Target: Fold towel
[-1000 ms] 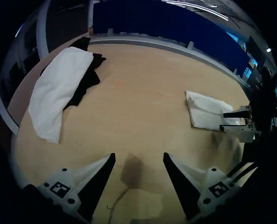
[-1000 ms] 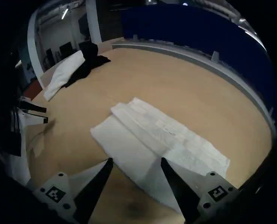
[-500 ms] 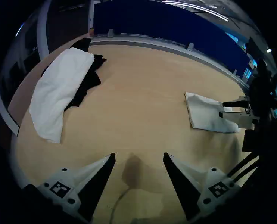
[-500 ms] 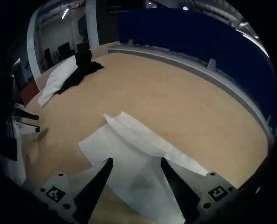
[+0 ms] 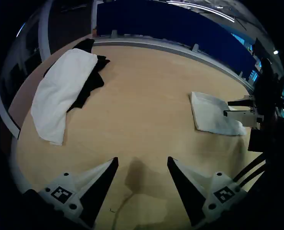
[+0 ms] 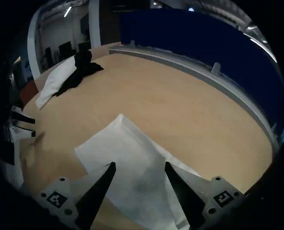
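In the left gripper view, the left gripper (image 5: 142, 158) is hanging over bare wood with its two dark, wedge-shaped fingers spread wide and nothing between them, so it is gripping nothing. The towel (image 5: 214, 119) is lying well off to that claw's right on the pale, smooth-grained table (image 5: 149, 88), a flat white folded oblong with soft, slightly rumpled edges. The right gripper (image 5: 234, 108) is hovering at the towel's far-right end, its jaws standing apart. To the left, a longer white cloth (image 5: 61, 92) is draping across a crumpled black cloth (image 5: 90, 78), both well apart from the towel, and a blue partition (image 5: 172, 23) is running behind the table. In the right gripper view, the right gripper (image 6: 139, 163) is reaching over the towel (image 6: 119, 145) with its fingers parted and clamping nothing; the towel is spreading directly beneath and ahead of it, its long axis running on a slant from a far corner at upper left down toward the lower right, its weave looking thick, matte and limp. The left gripper (image 6: 21, 124) is showing small at the left margin, well apart from the towel, its fingers looking separated. By my reading, the right claw is sitting far nearer the towel, so any coming pinch or smoothing of a fold seems to be falling to it, with the towel's near edge lying right under its fingertips
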Demonstrator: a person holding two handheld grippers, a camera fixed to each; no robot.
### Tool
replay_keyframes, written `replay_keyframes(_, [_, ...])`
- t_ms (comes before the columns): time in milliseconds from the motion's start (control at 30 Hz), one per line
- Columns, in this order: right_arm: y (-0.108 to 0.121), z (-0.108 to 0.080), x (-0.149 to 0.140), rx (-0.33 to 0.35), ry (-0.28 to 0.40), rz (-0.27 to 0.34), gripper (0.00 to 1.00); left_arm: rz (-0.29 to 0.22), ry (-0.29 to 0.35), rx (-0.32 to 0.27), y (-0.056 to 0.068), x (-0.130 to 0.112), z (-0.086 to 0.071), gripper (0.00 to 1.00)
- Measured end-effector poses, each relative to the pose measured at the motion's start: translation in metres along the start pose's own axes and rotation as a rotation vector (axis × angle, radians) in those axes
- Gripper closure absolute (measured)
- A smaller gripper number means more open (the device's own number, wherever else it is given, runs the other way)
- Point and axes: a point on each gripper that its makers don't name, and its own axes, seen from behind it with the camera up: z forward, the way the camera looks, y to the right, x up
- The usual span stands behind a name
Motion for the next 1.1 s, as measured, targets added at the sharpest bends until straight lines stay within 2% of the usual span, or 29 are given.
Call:
replay_keyframes(500, [-0.005,-0.003,0.004,0.012,0.014,0.015,0.0,0.002,0.001,-0.003,0.002,0.0,0.001,0.05])
replay_keyframes(767, [-0.019,-0.005,-0.011,0.023,-0.004,0.033,0.0,0.004,0.0,-0.005,0.003,0.0,0.004,0.05])
replay_keyframes(967, [-0.03,-0.009,-0.023,0.035,-0.008,0.069,0.0,0.009,-0.001,-0.008,0.005,0.0,0.006,0.05])
replay_keyframes(1100, [-0.03,-0.01,-0.03,0.03,-0.018,0.083,0.0,0.013,-0.002,-0.012,0.007,0.001,0.007,0.05])
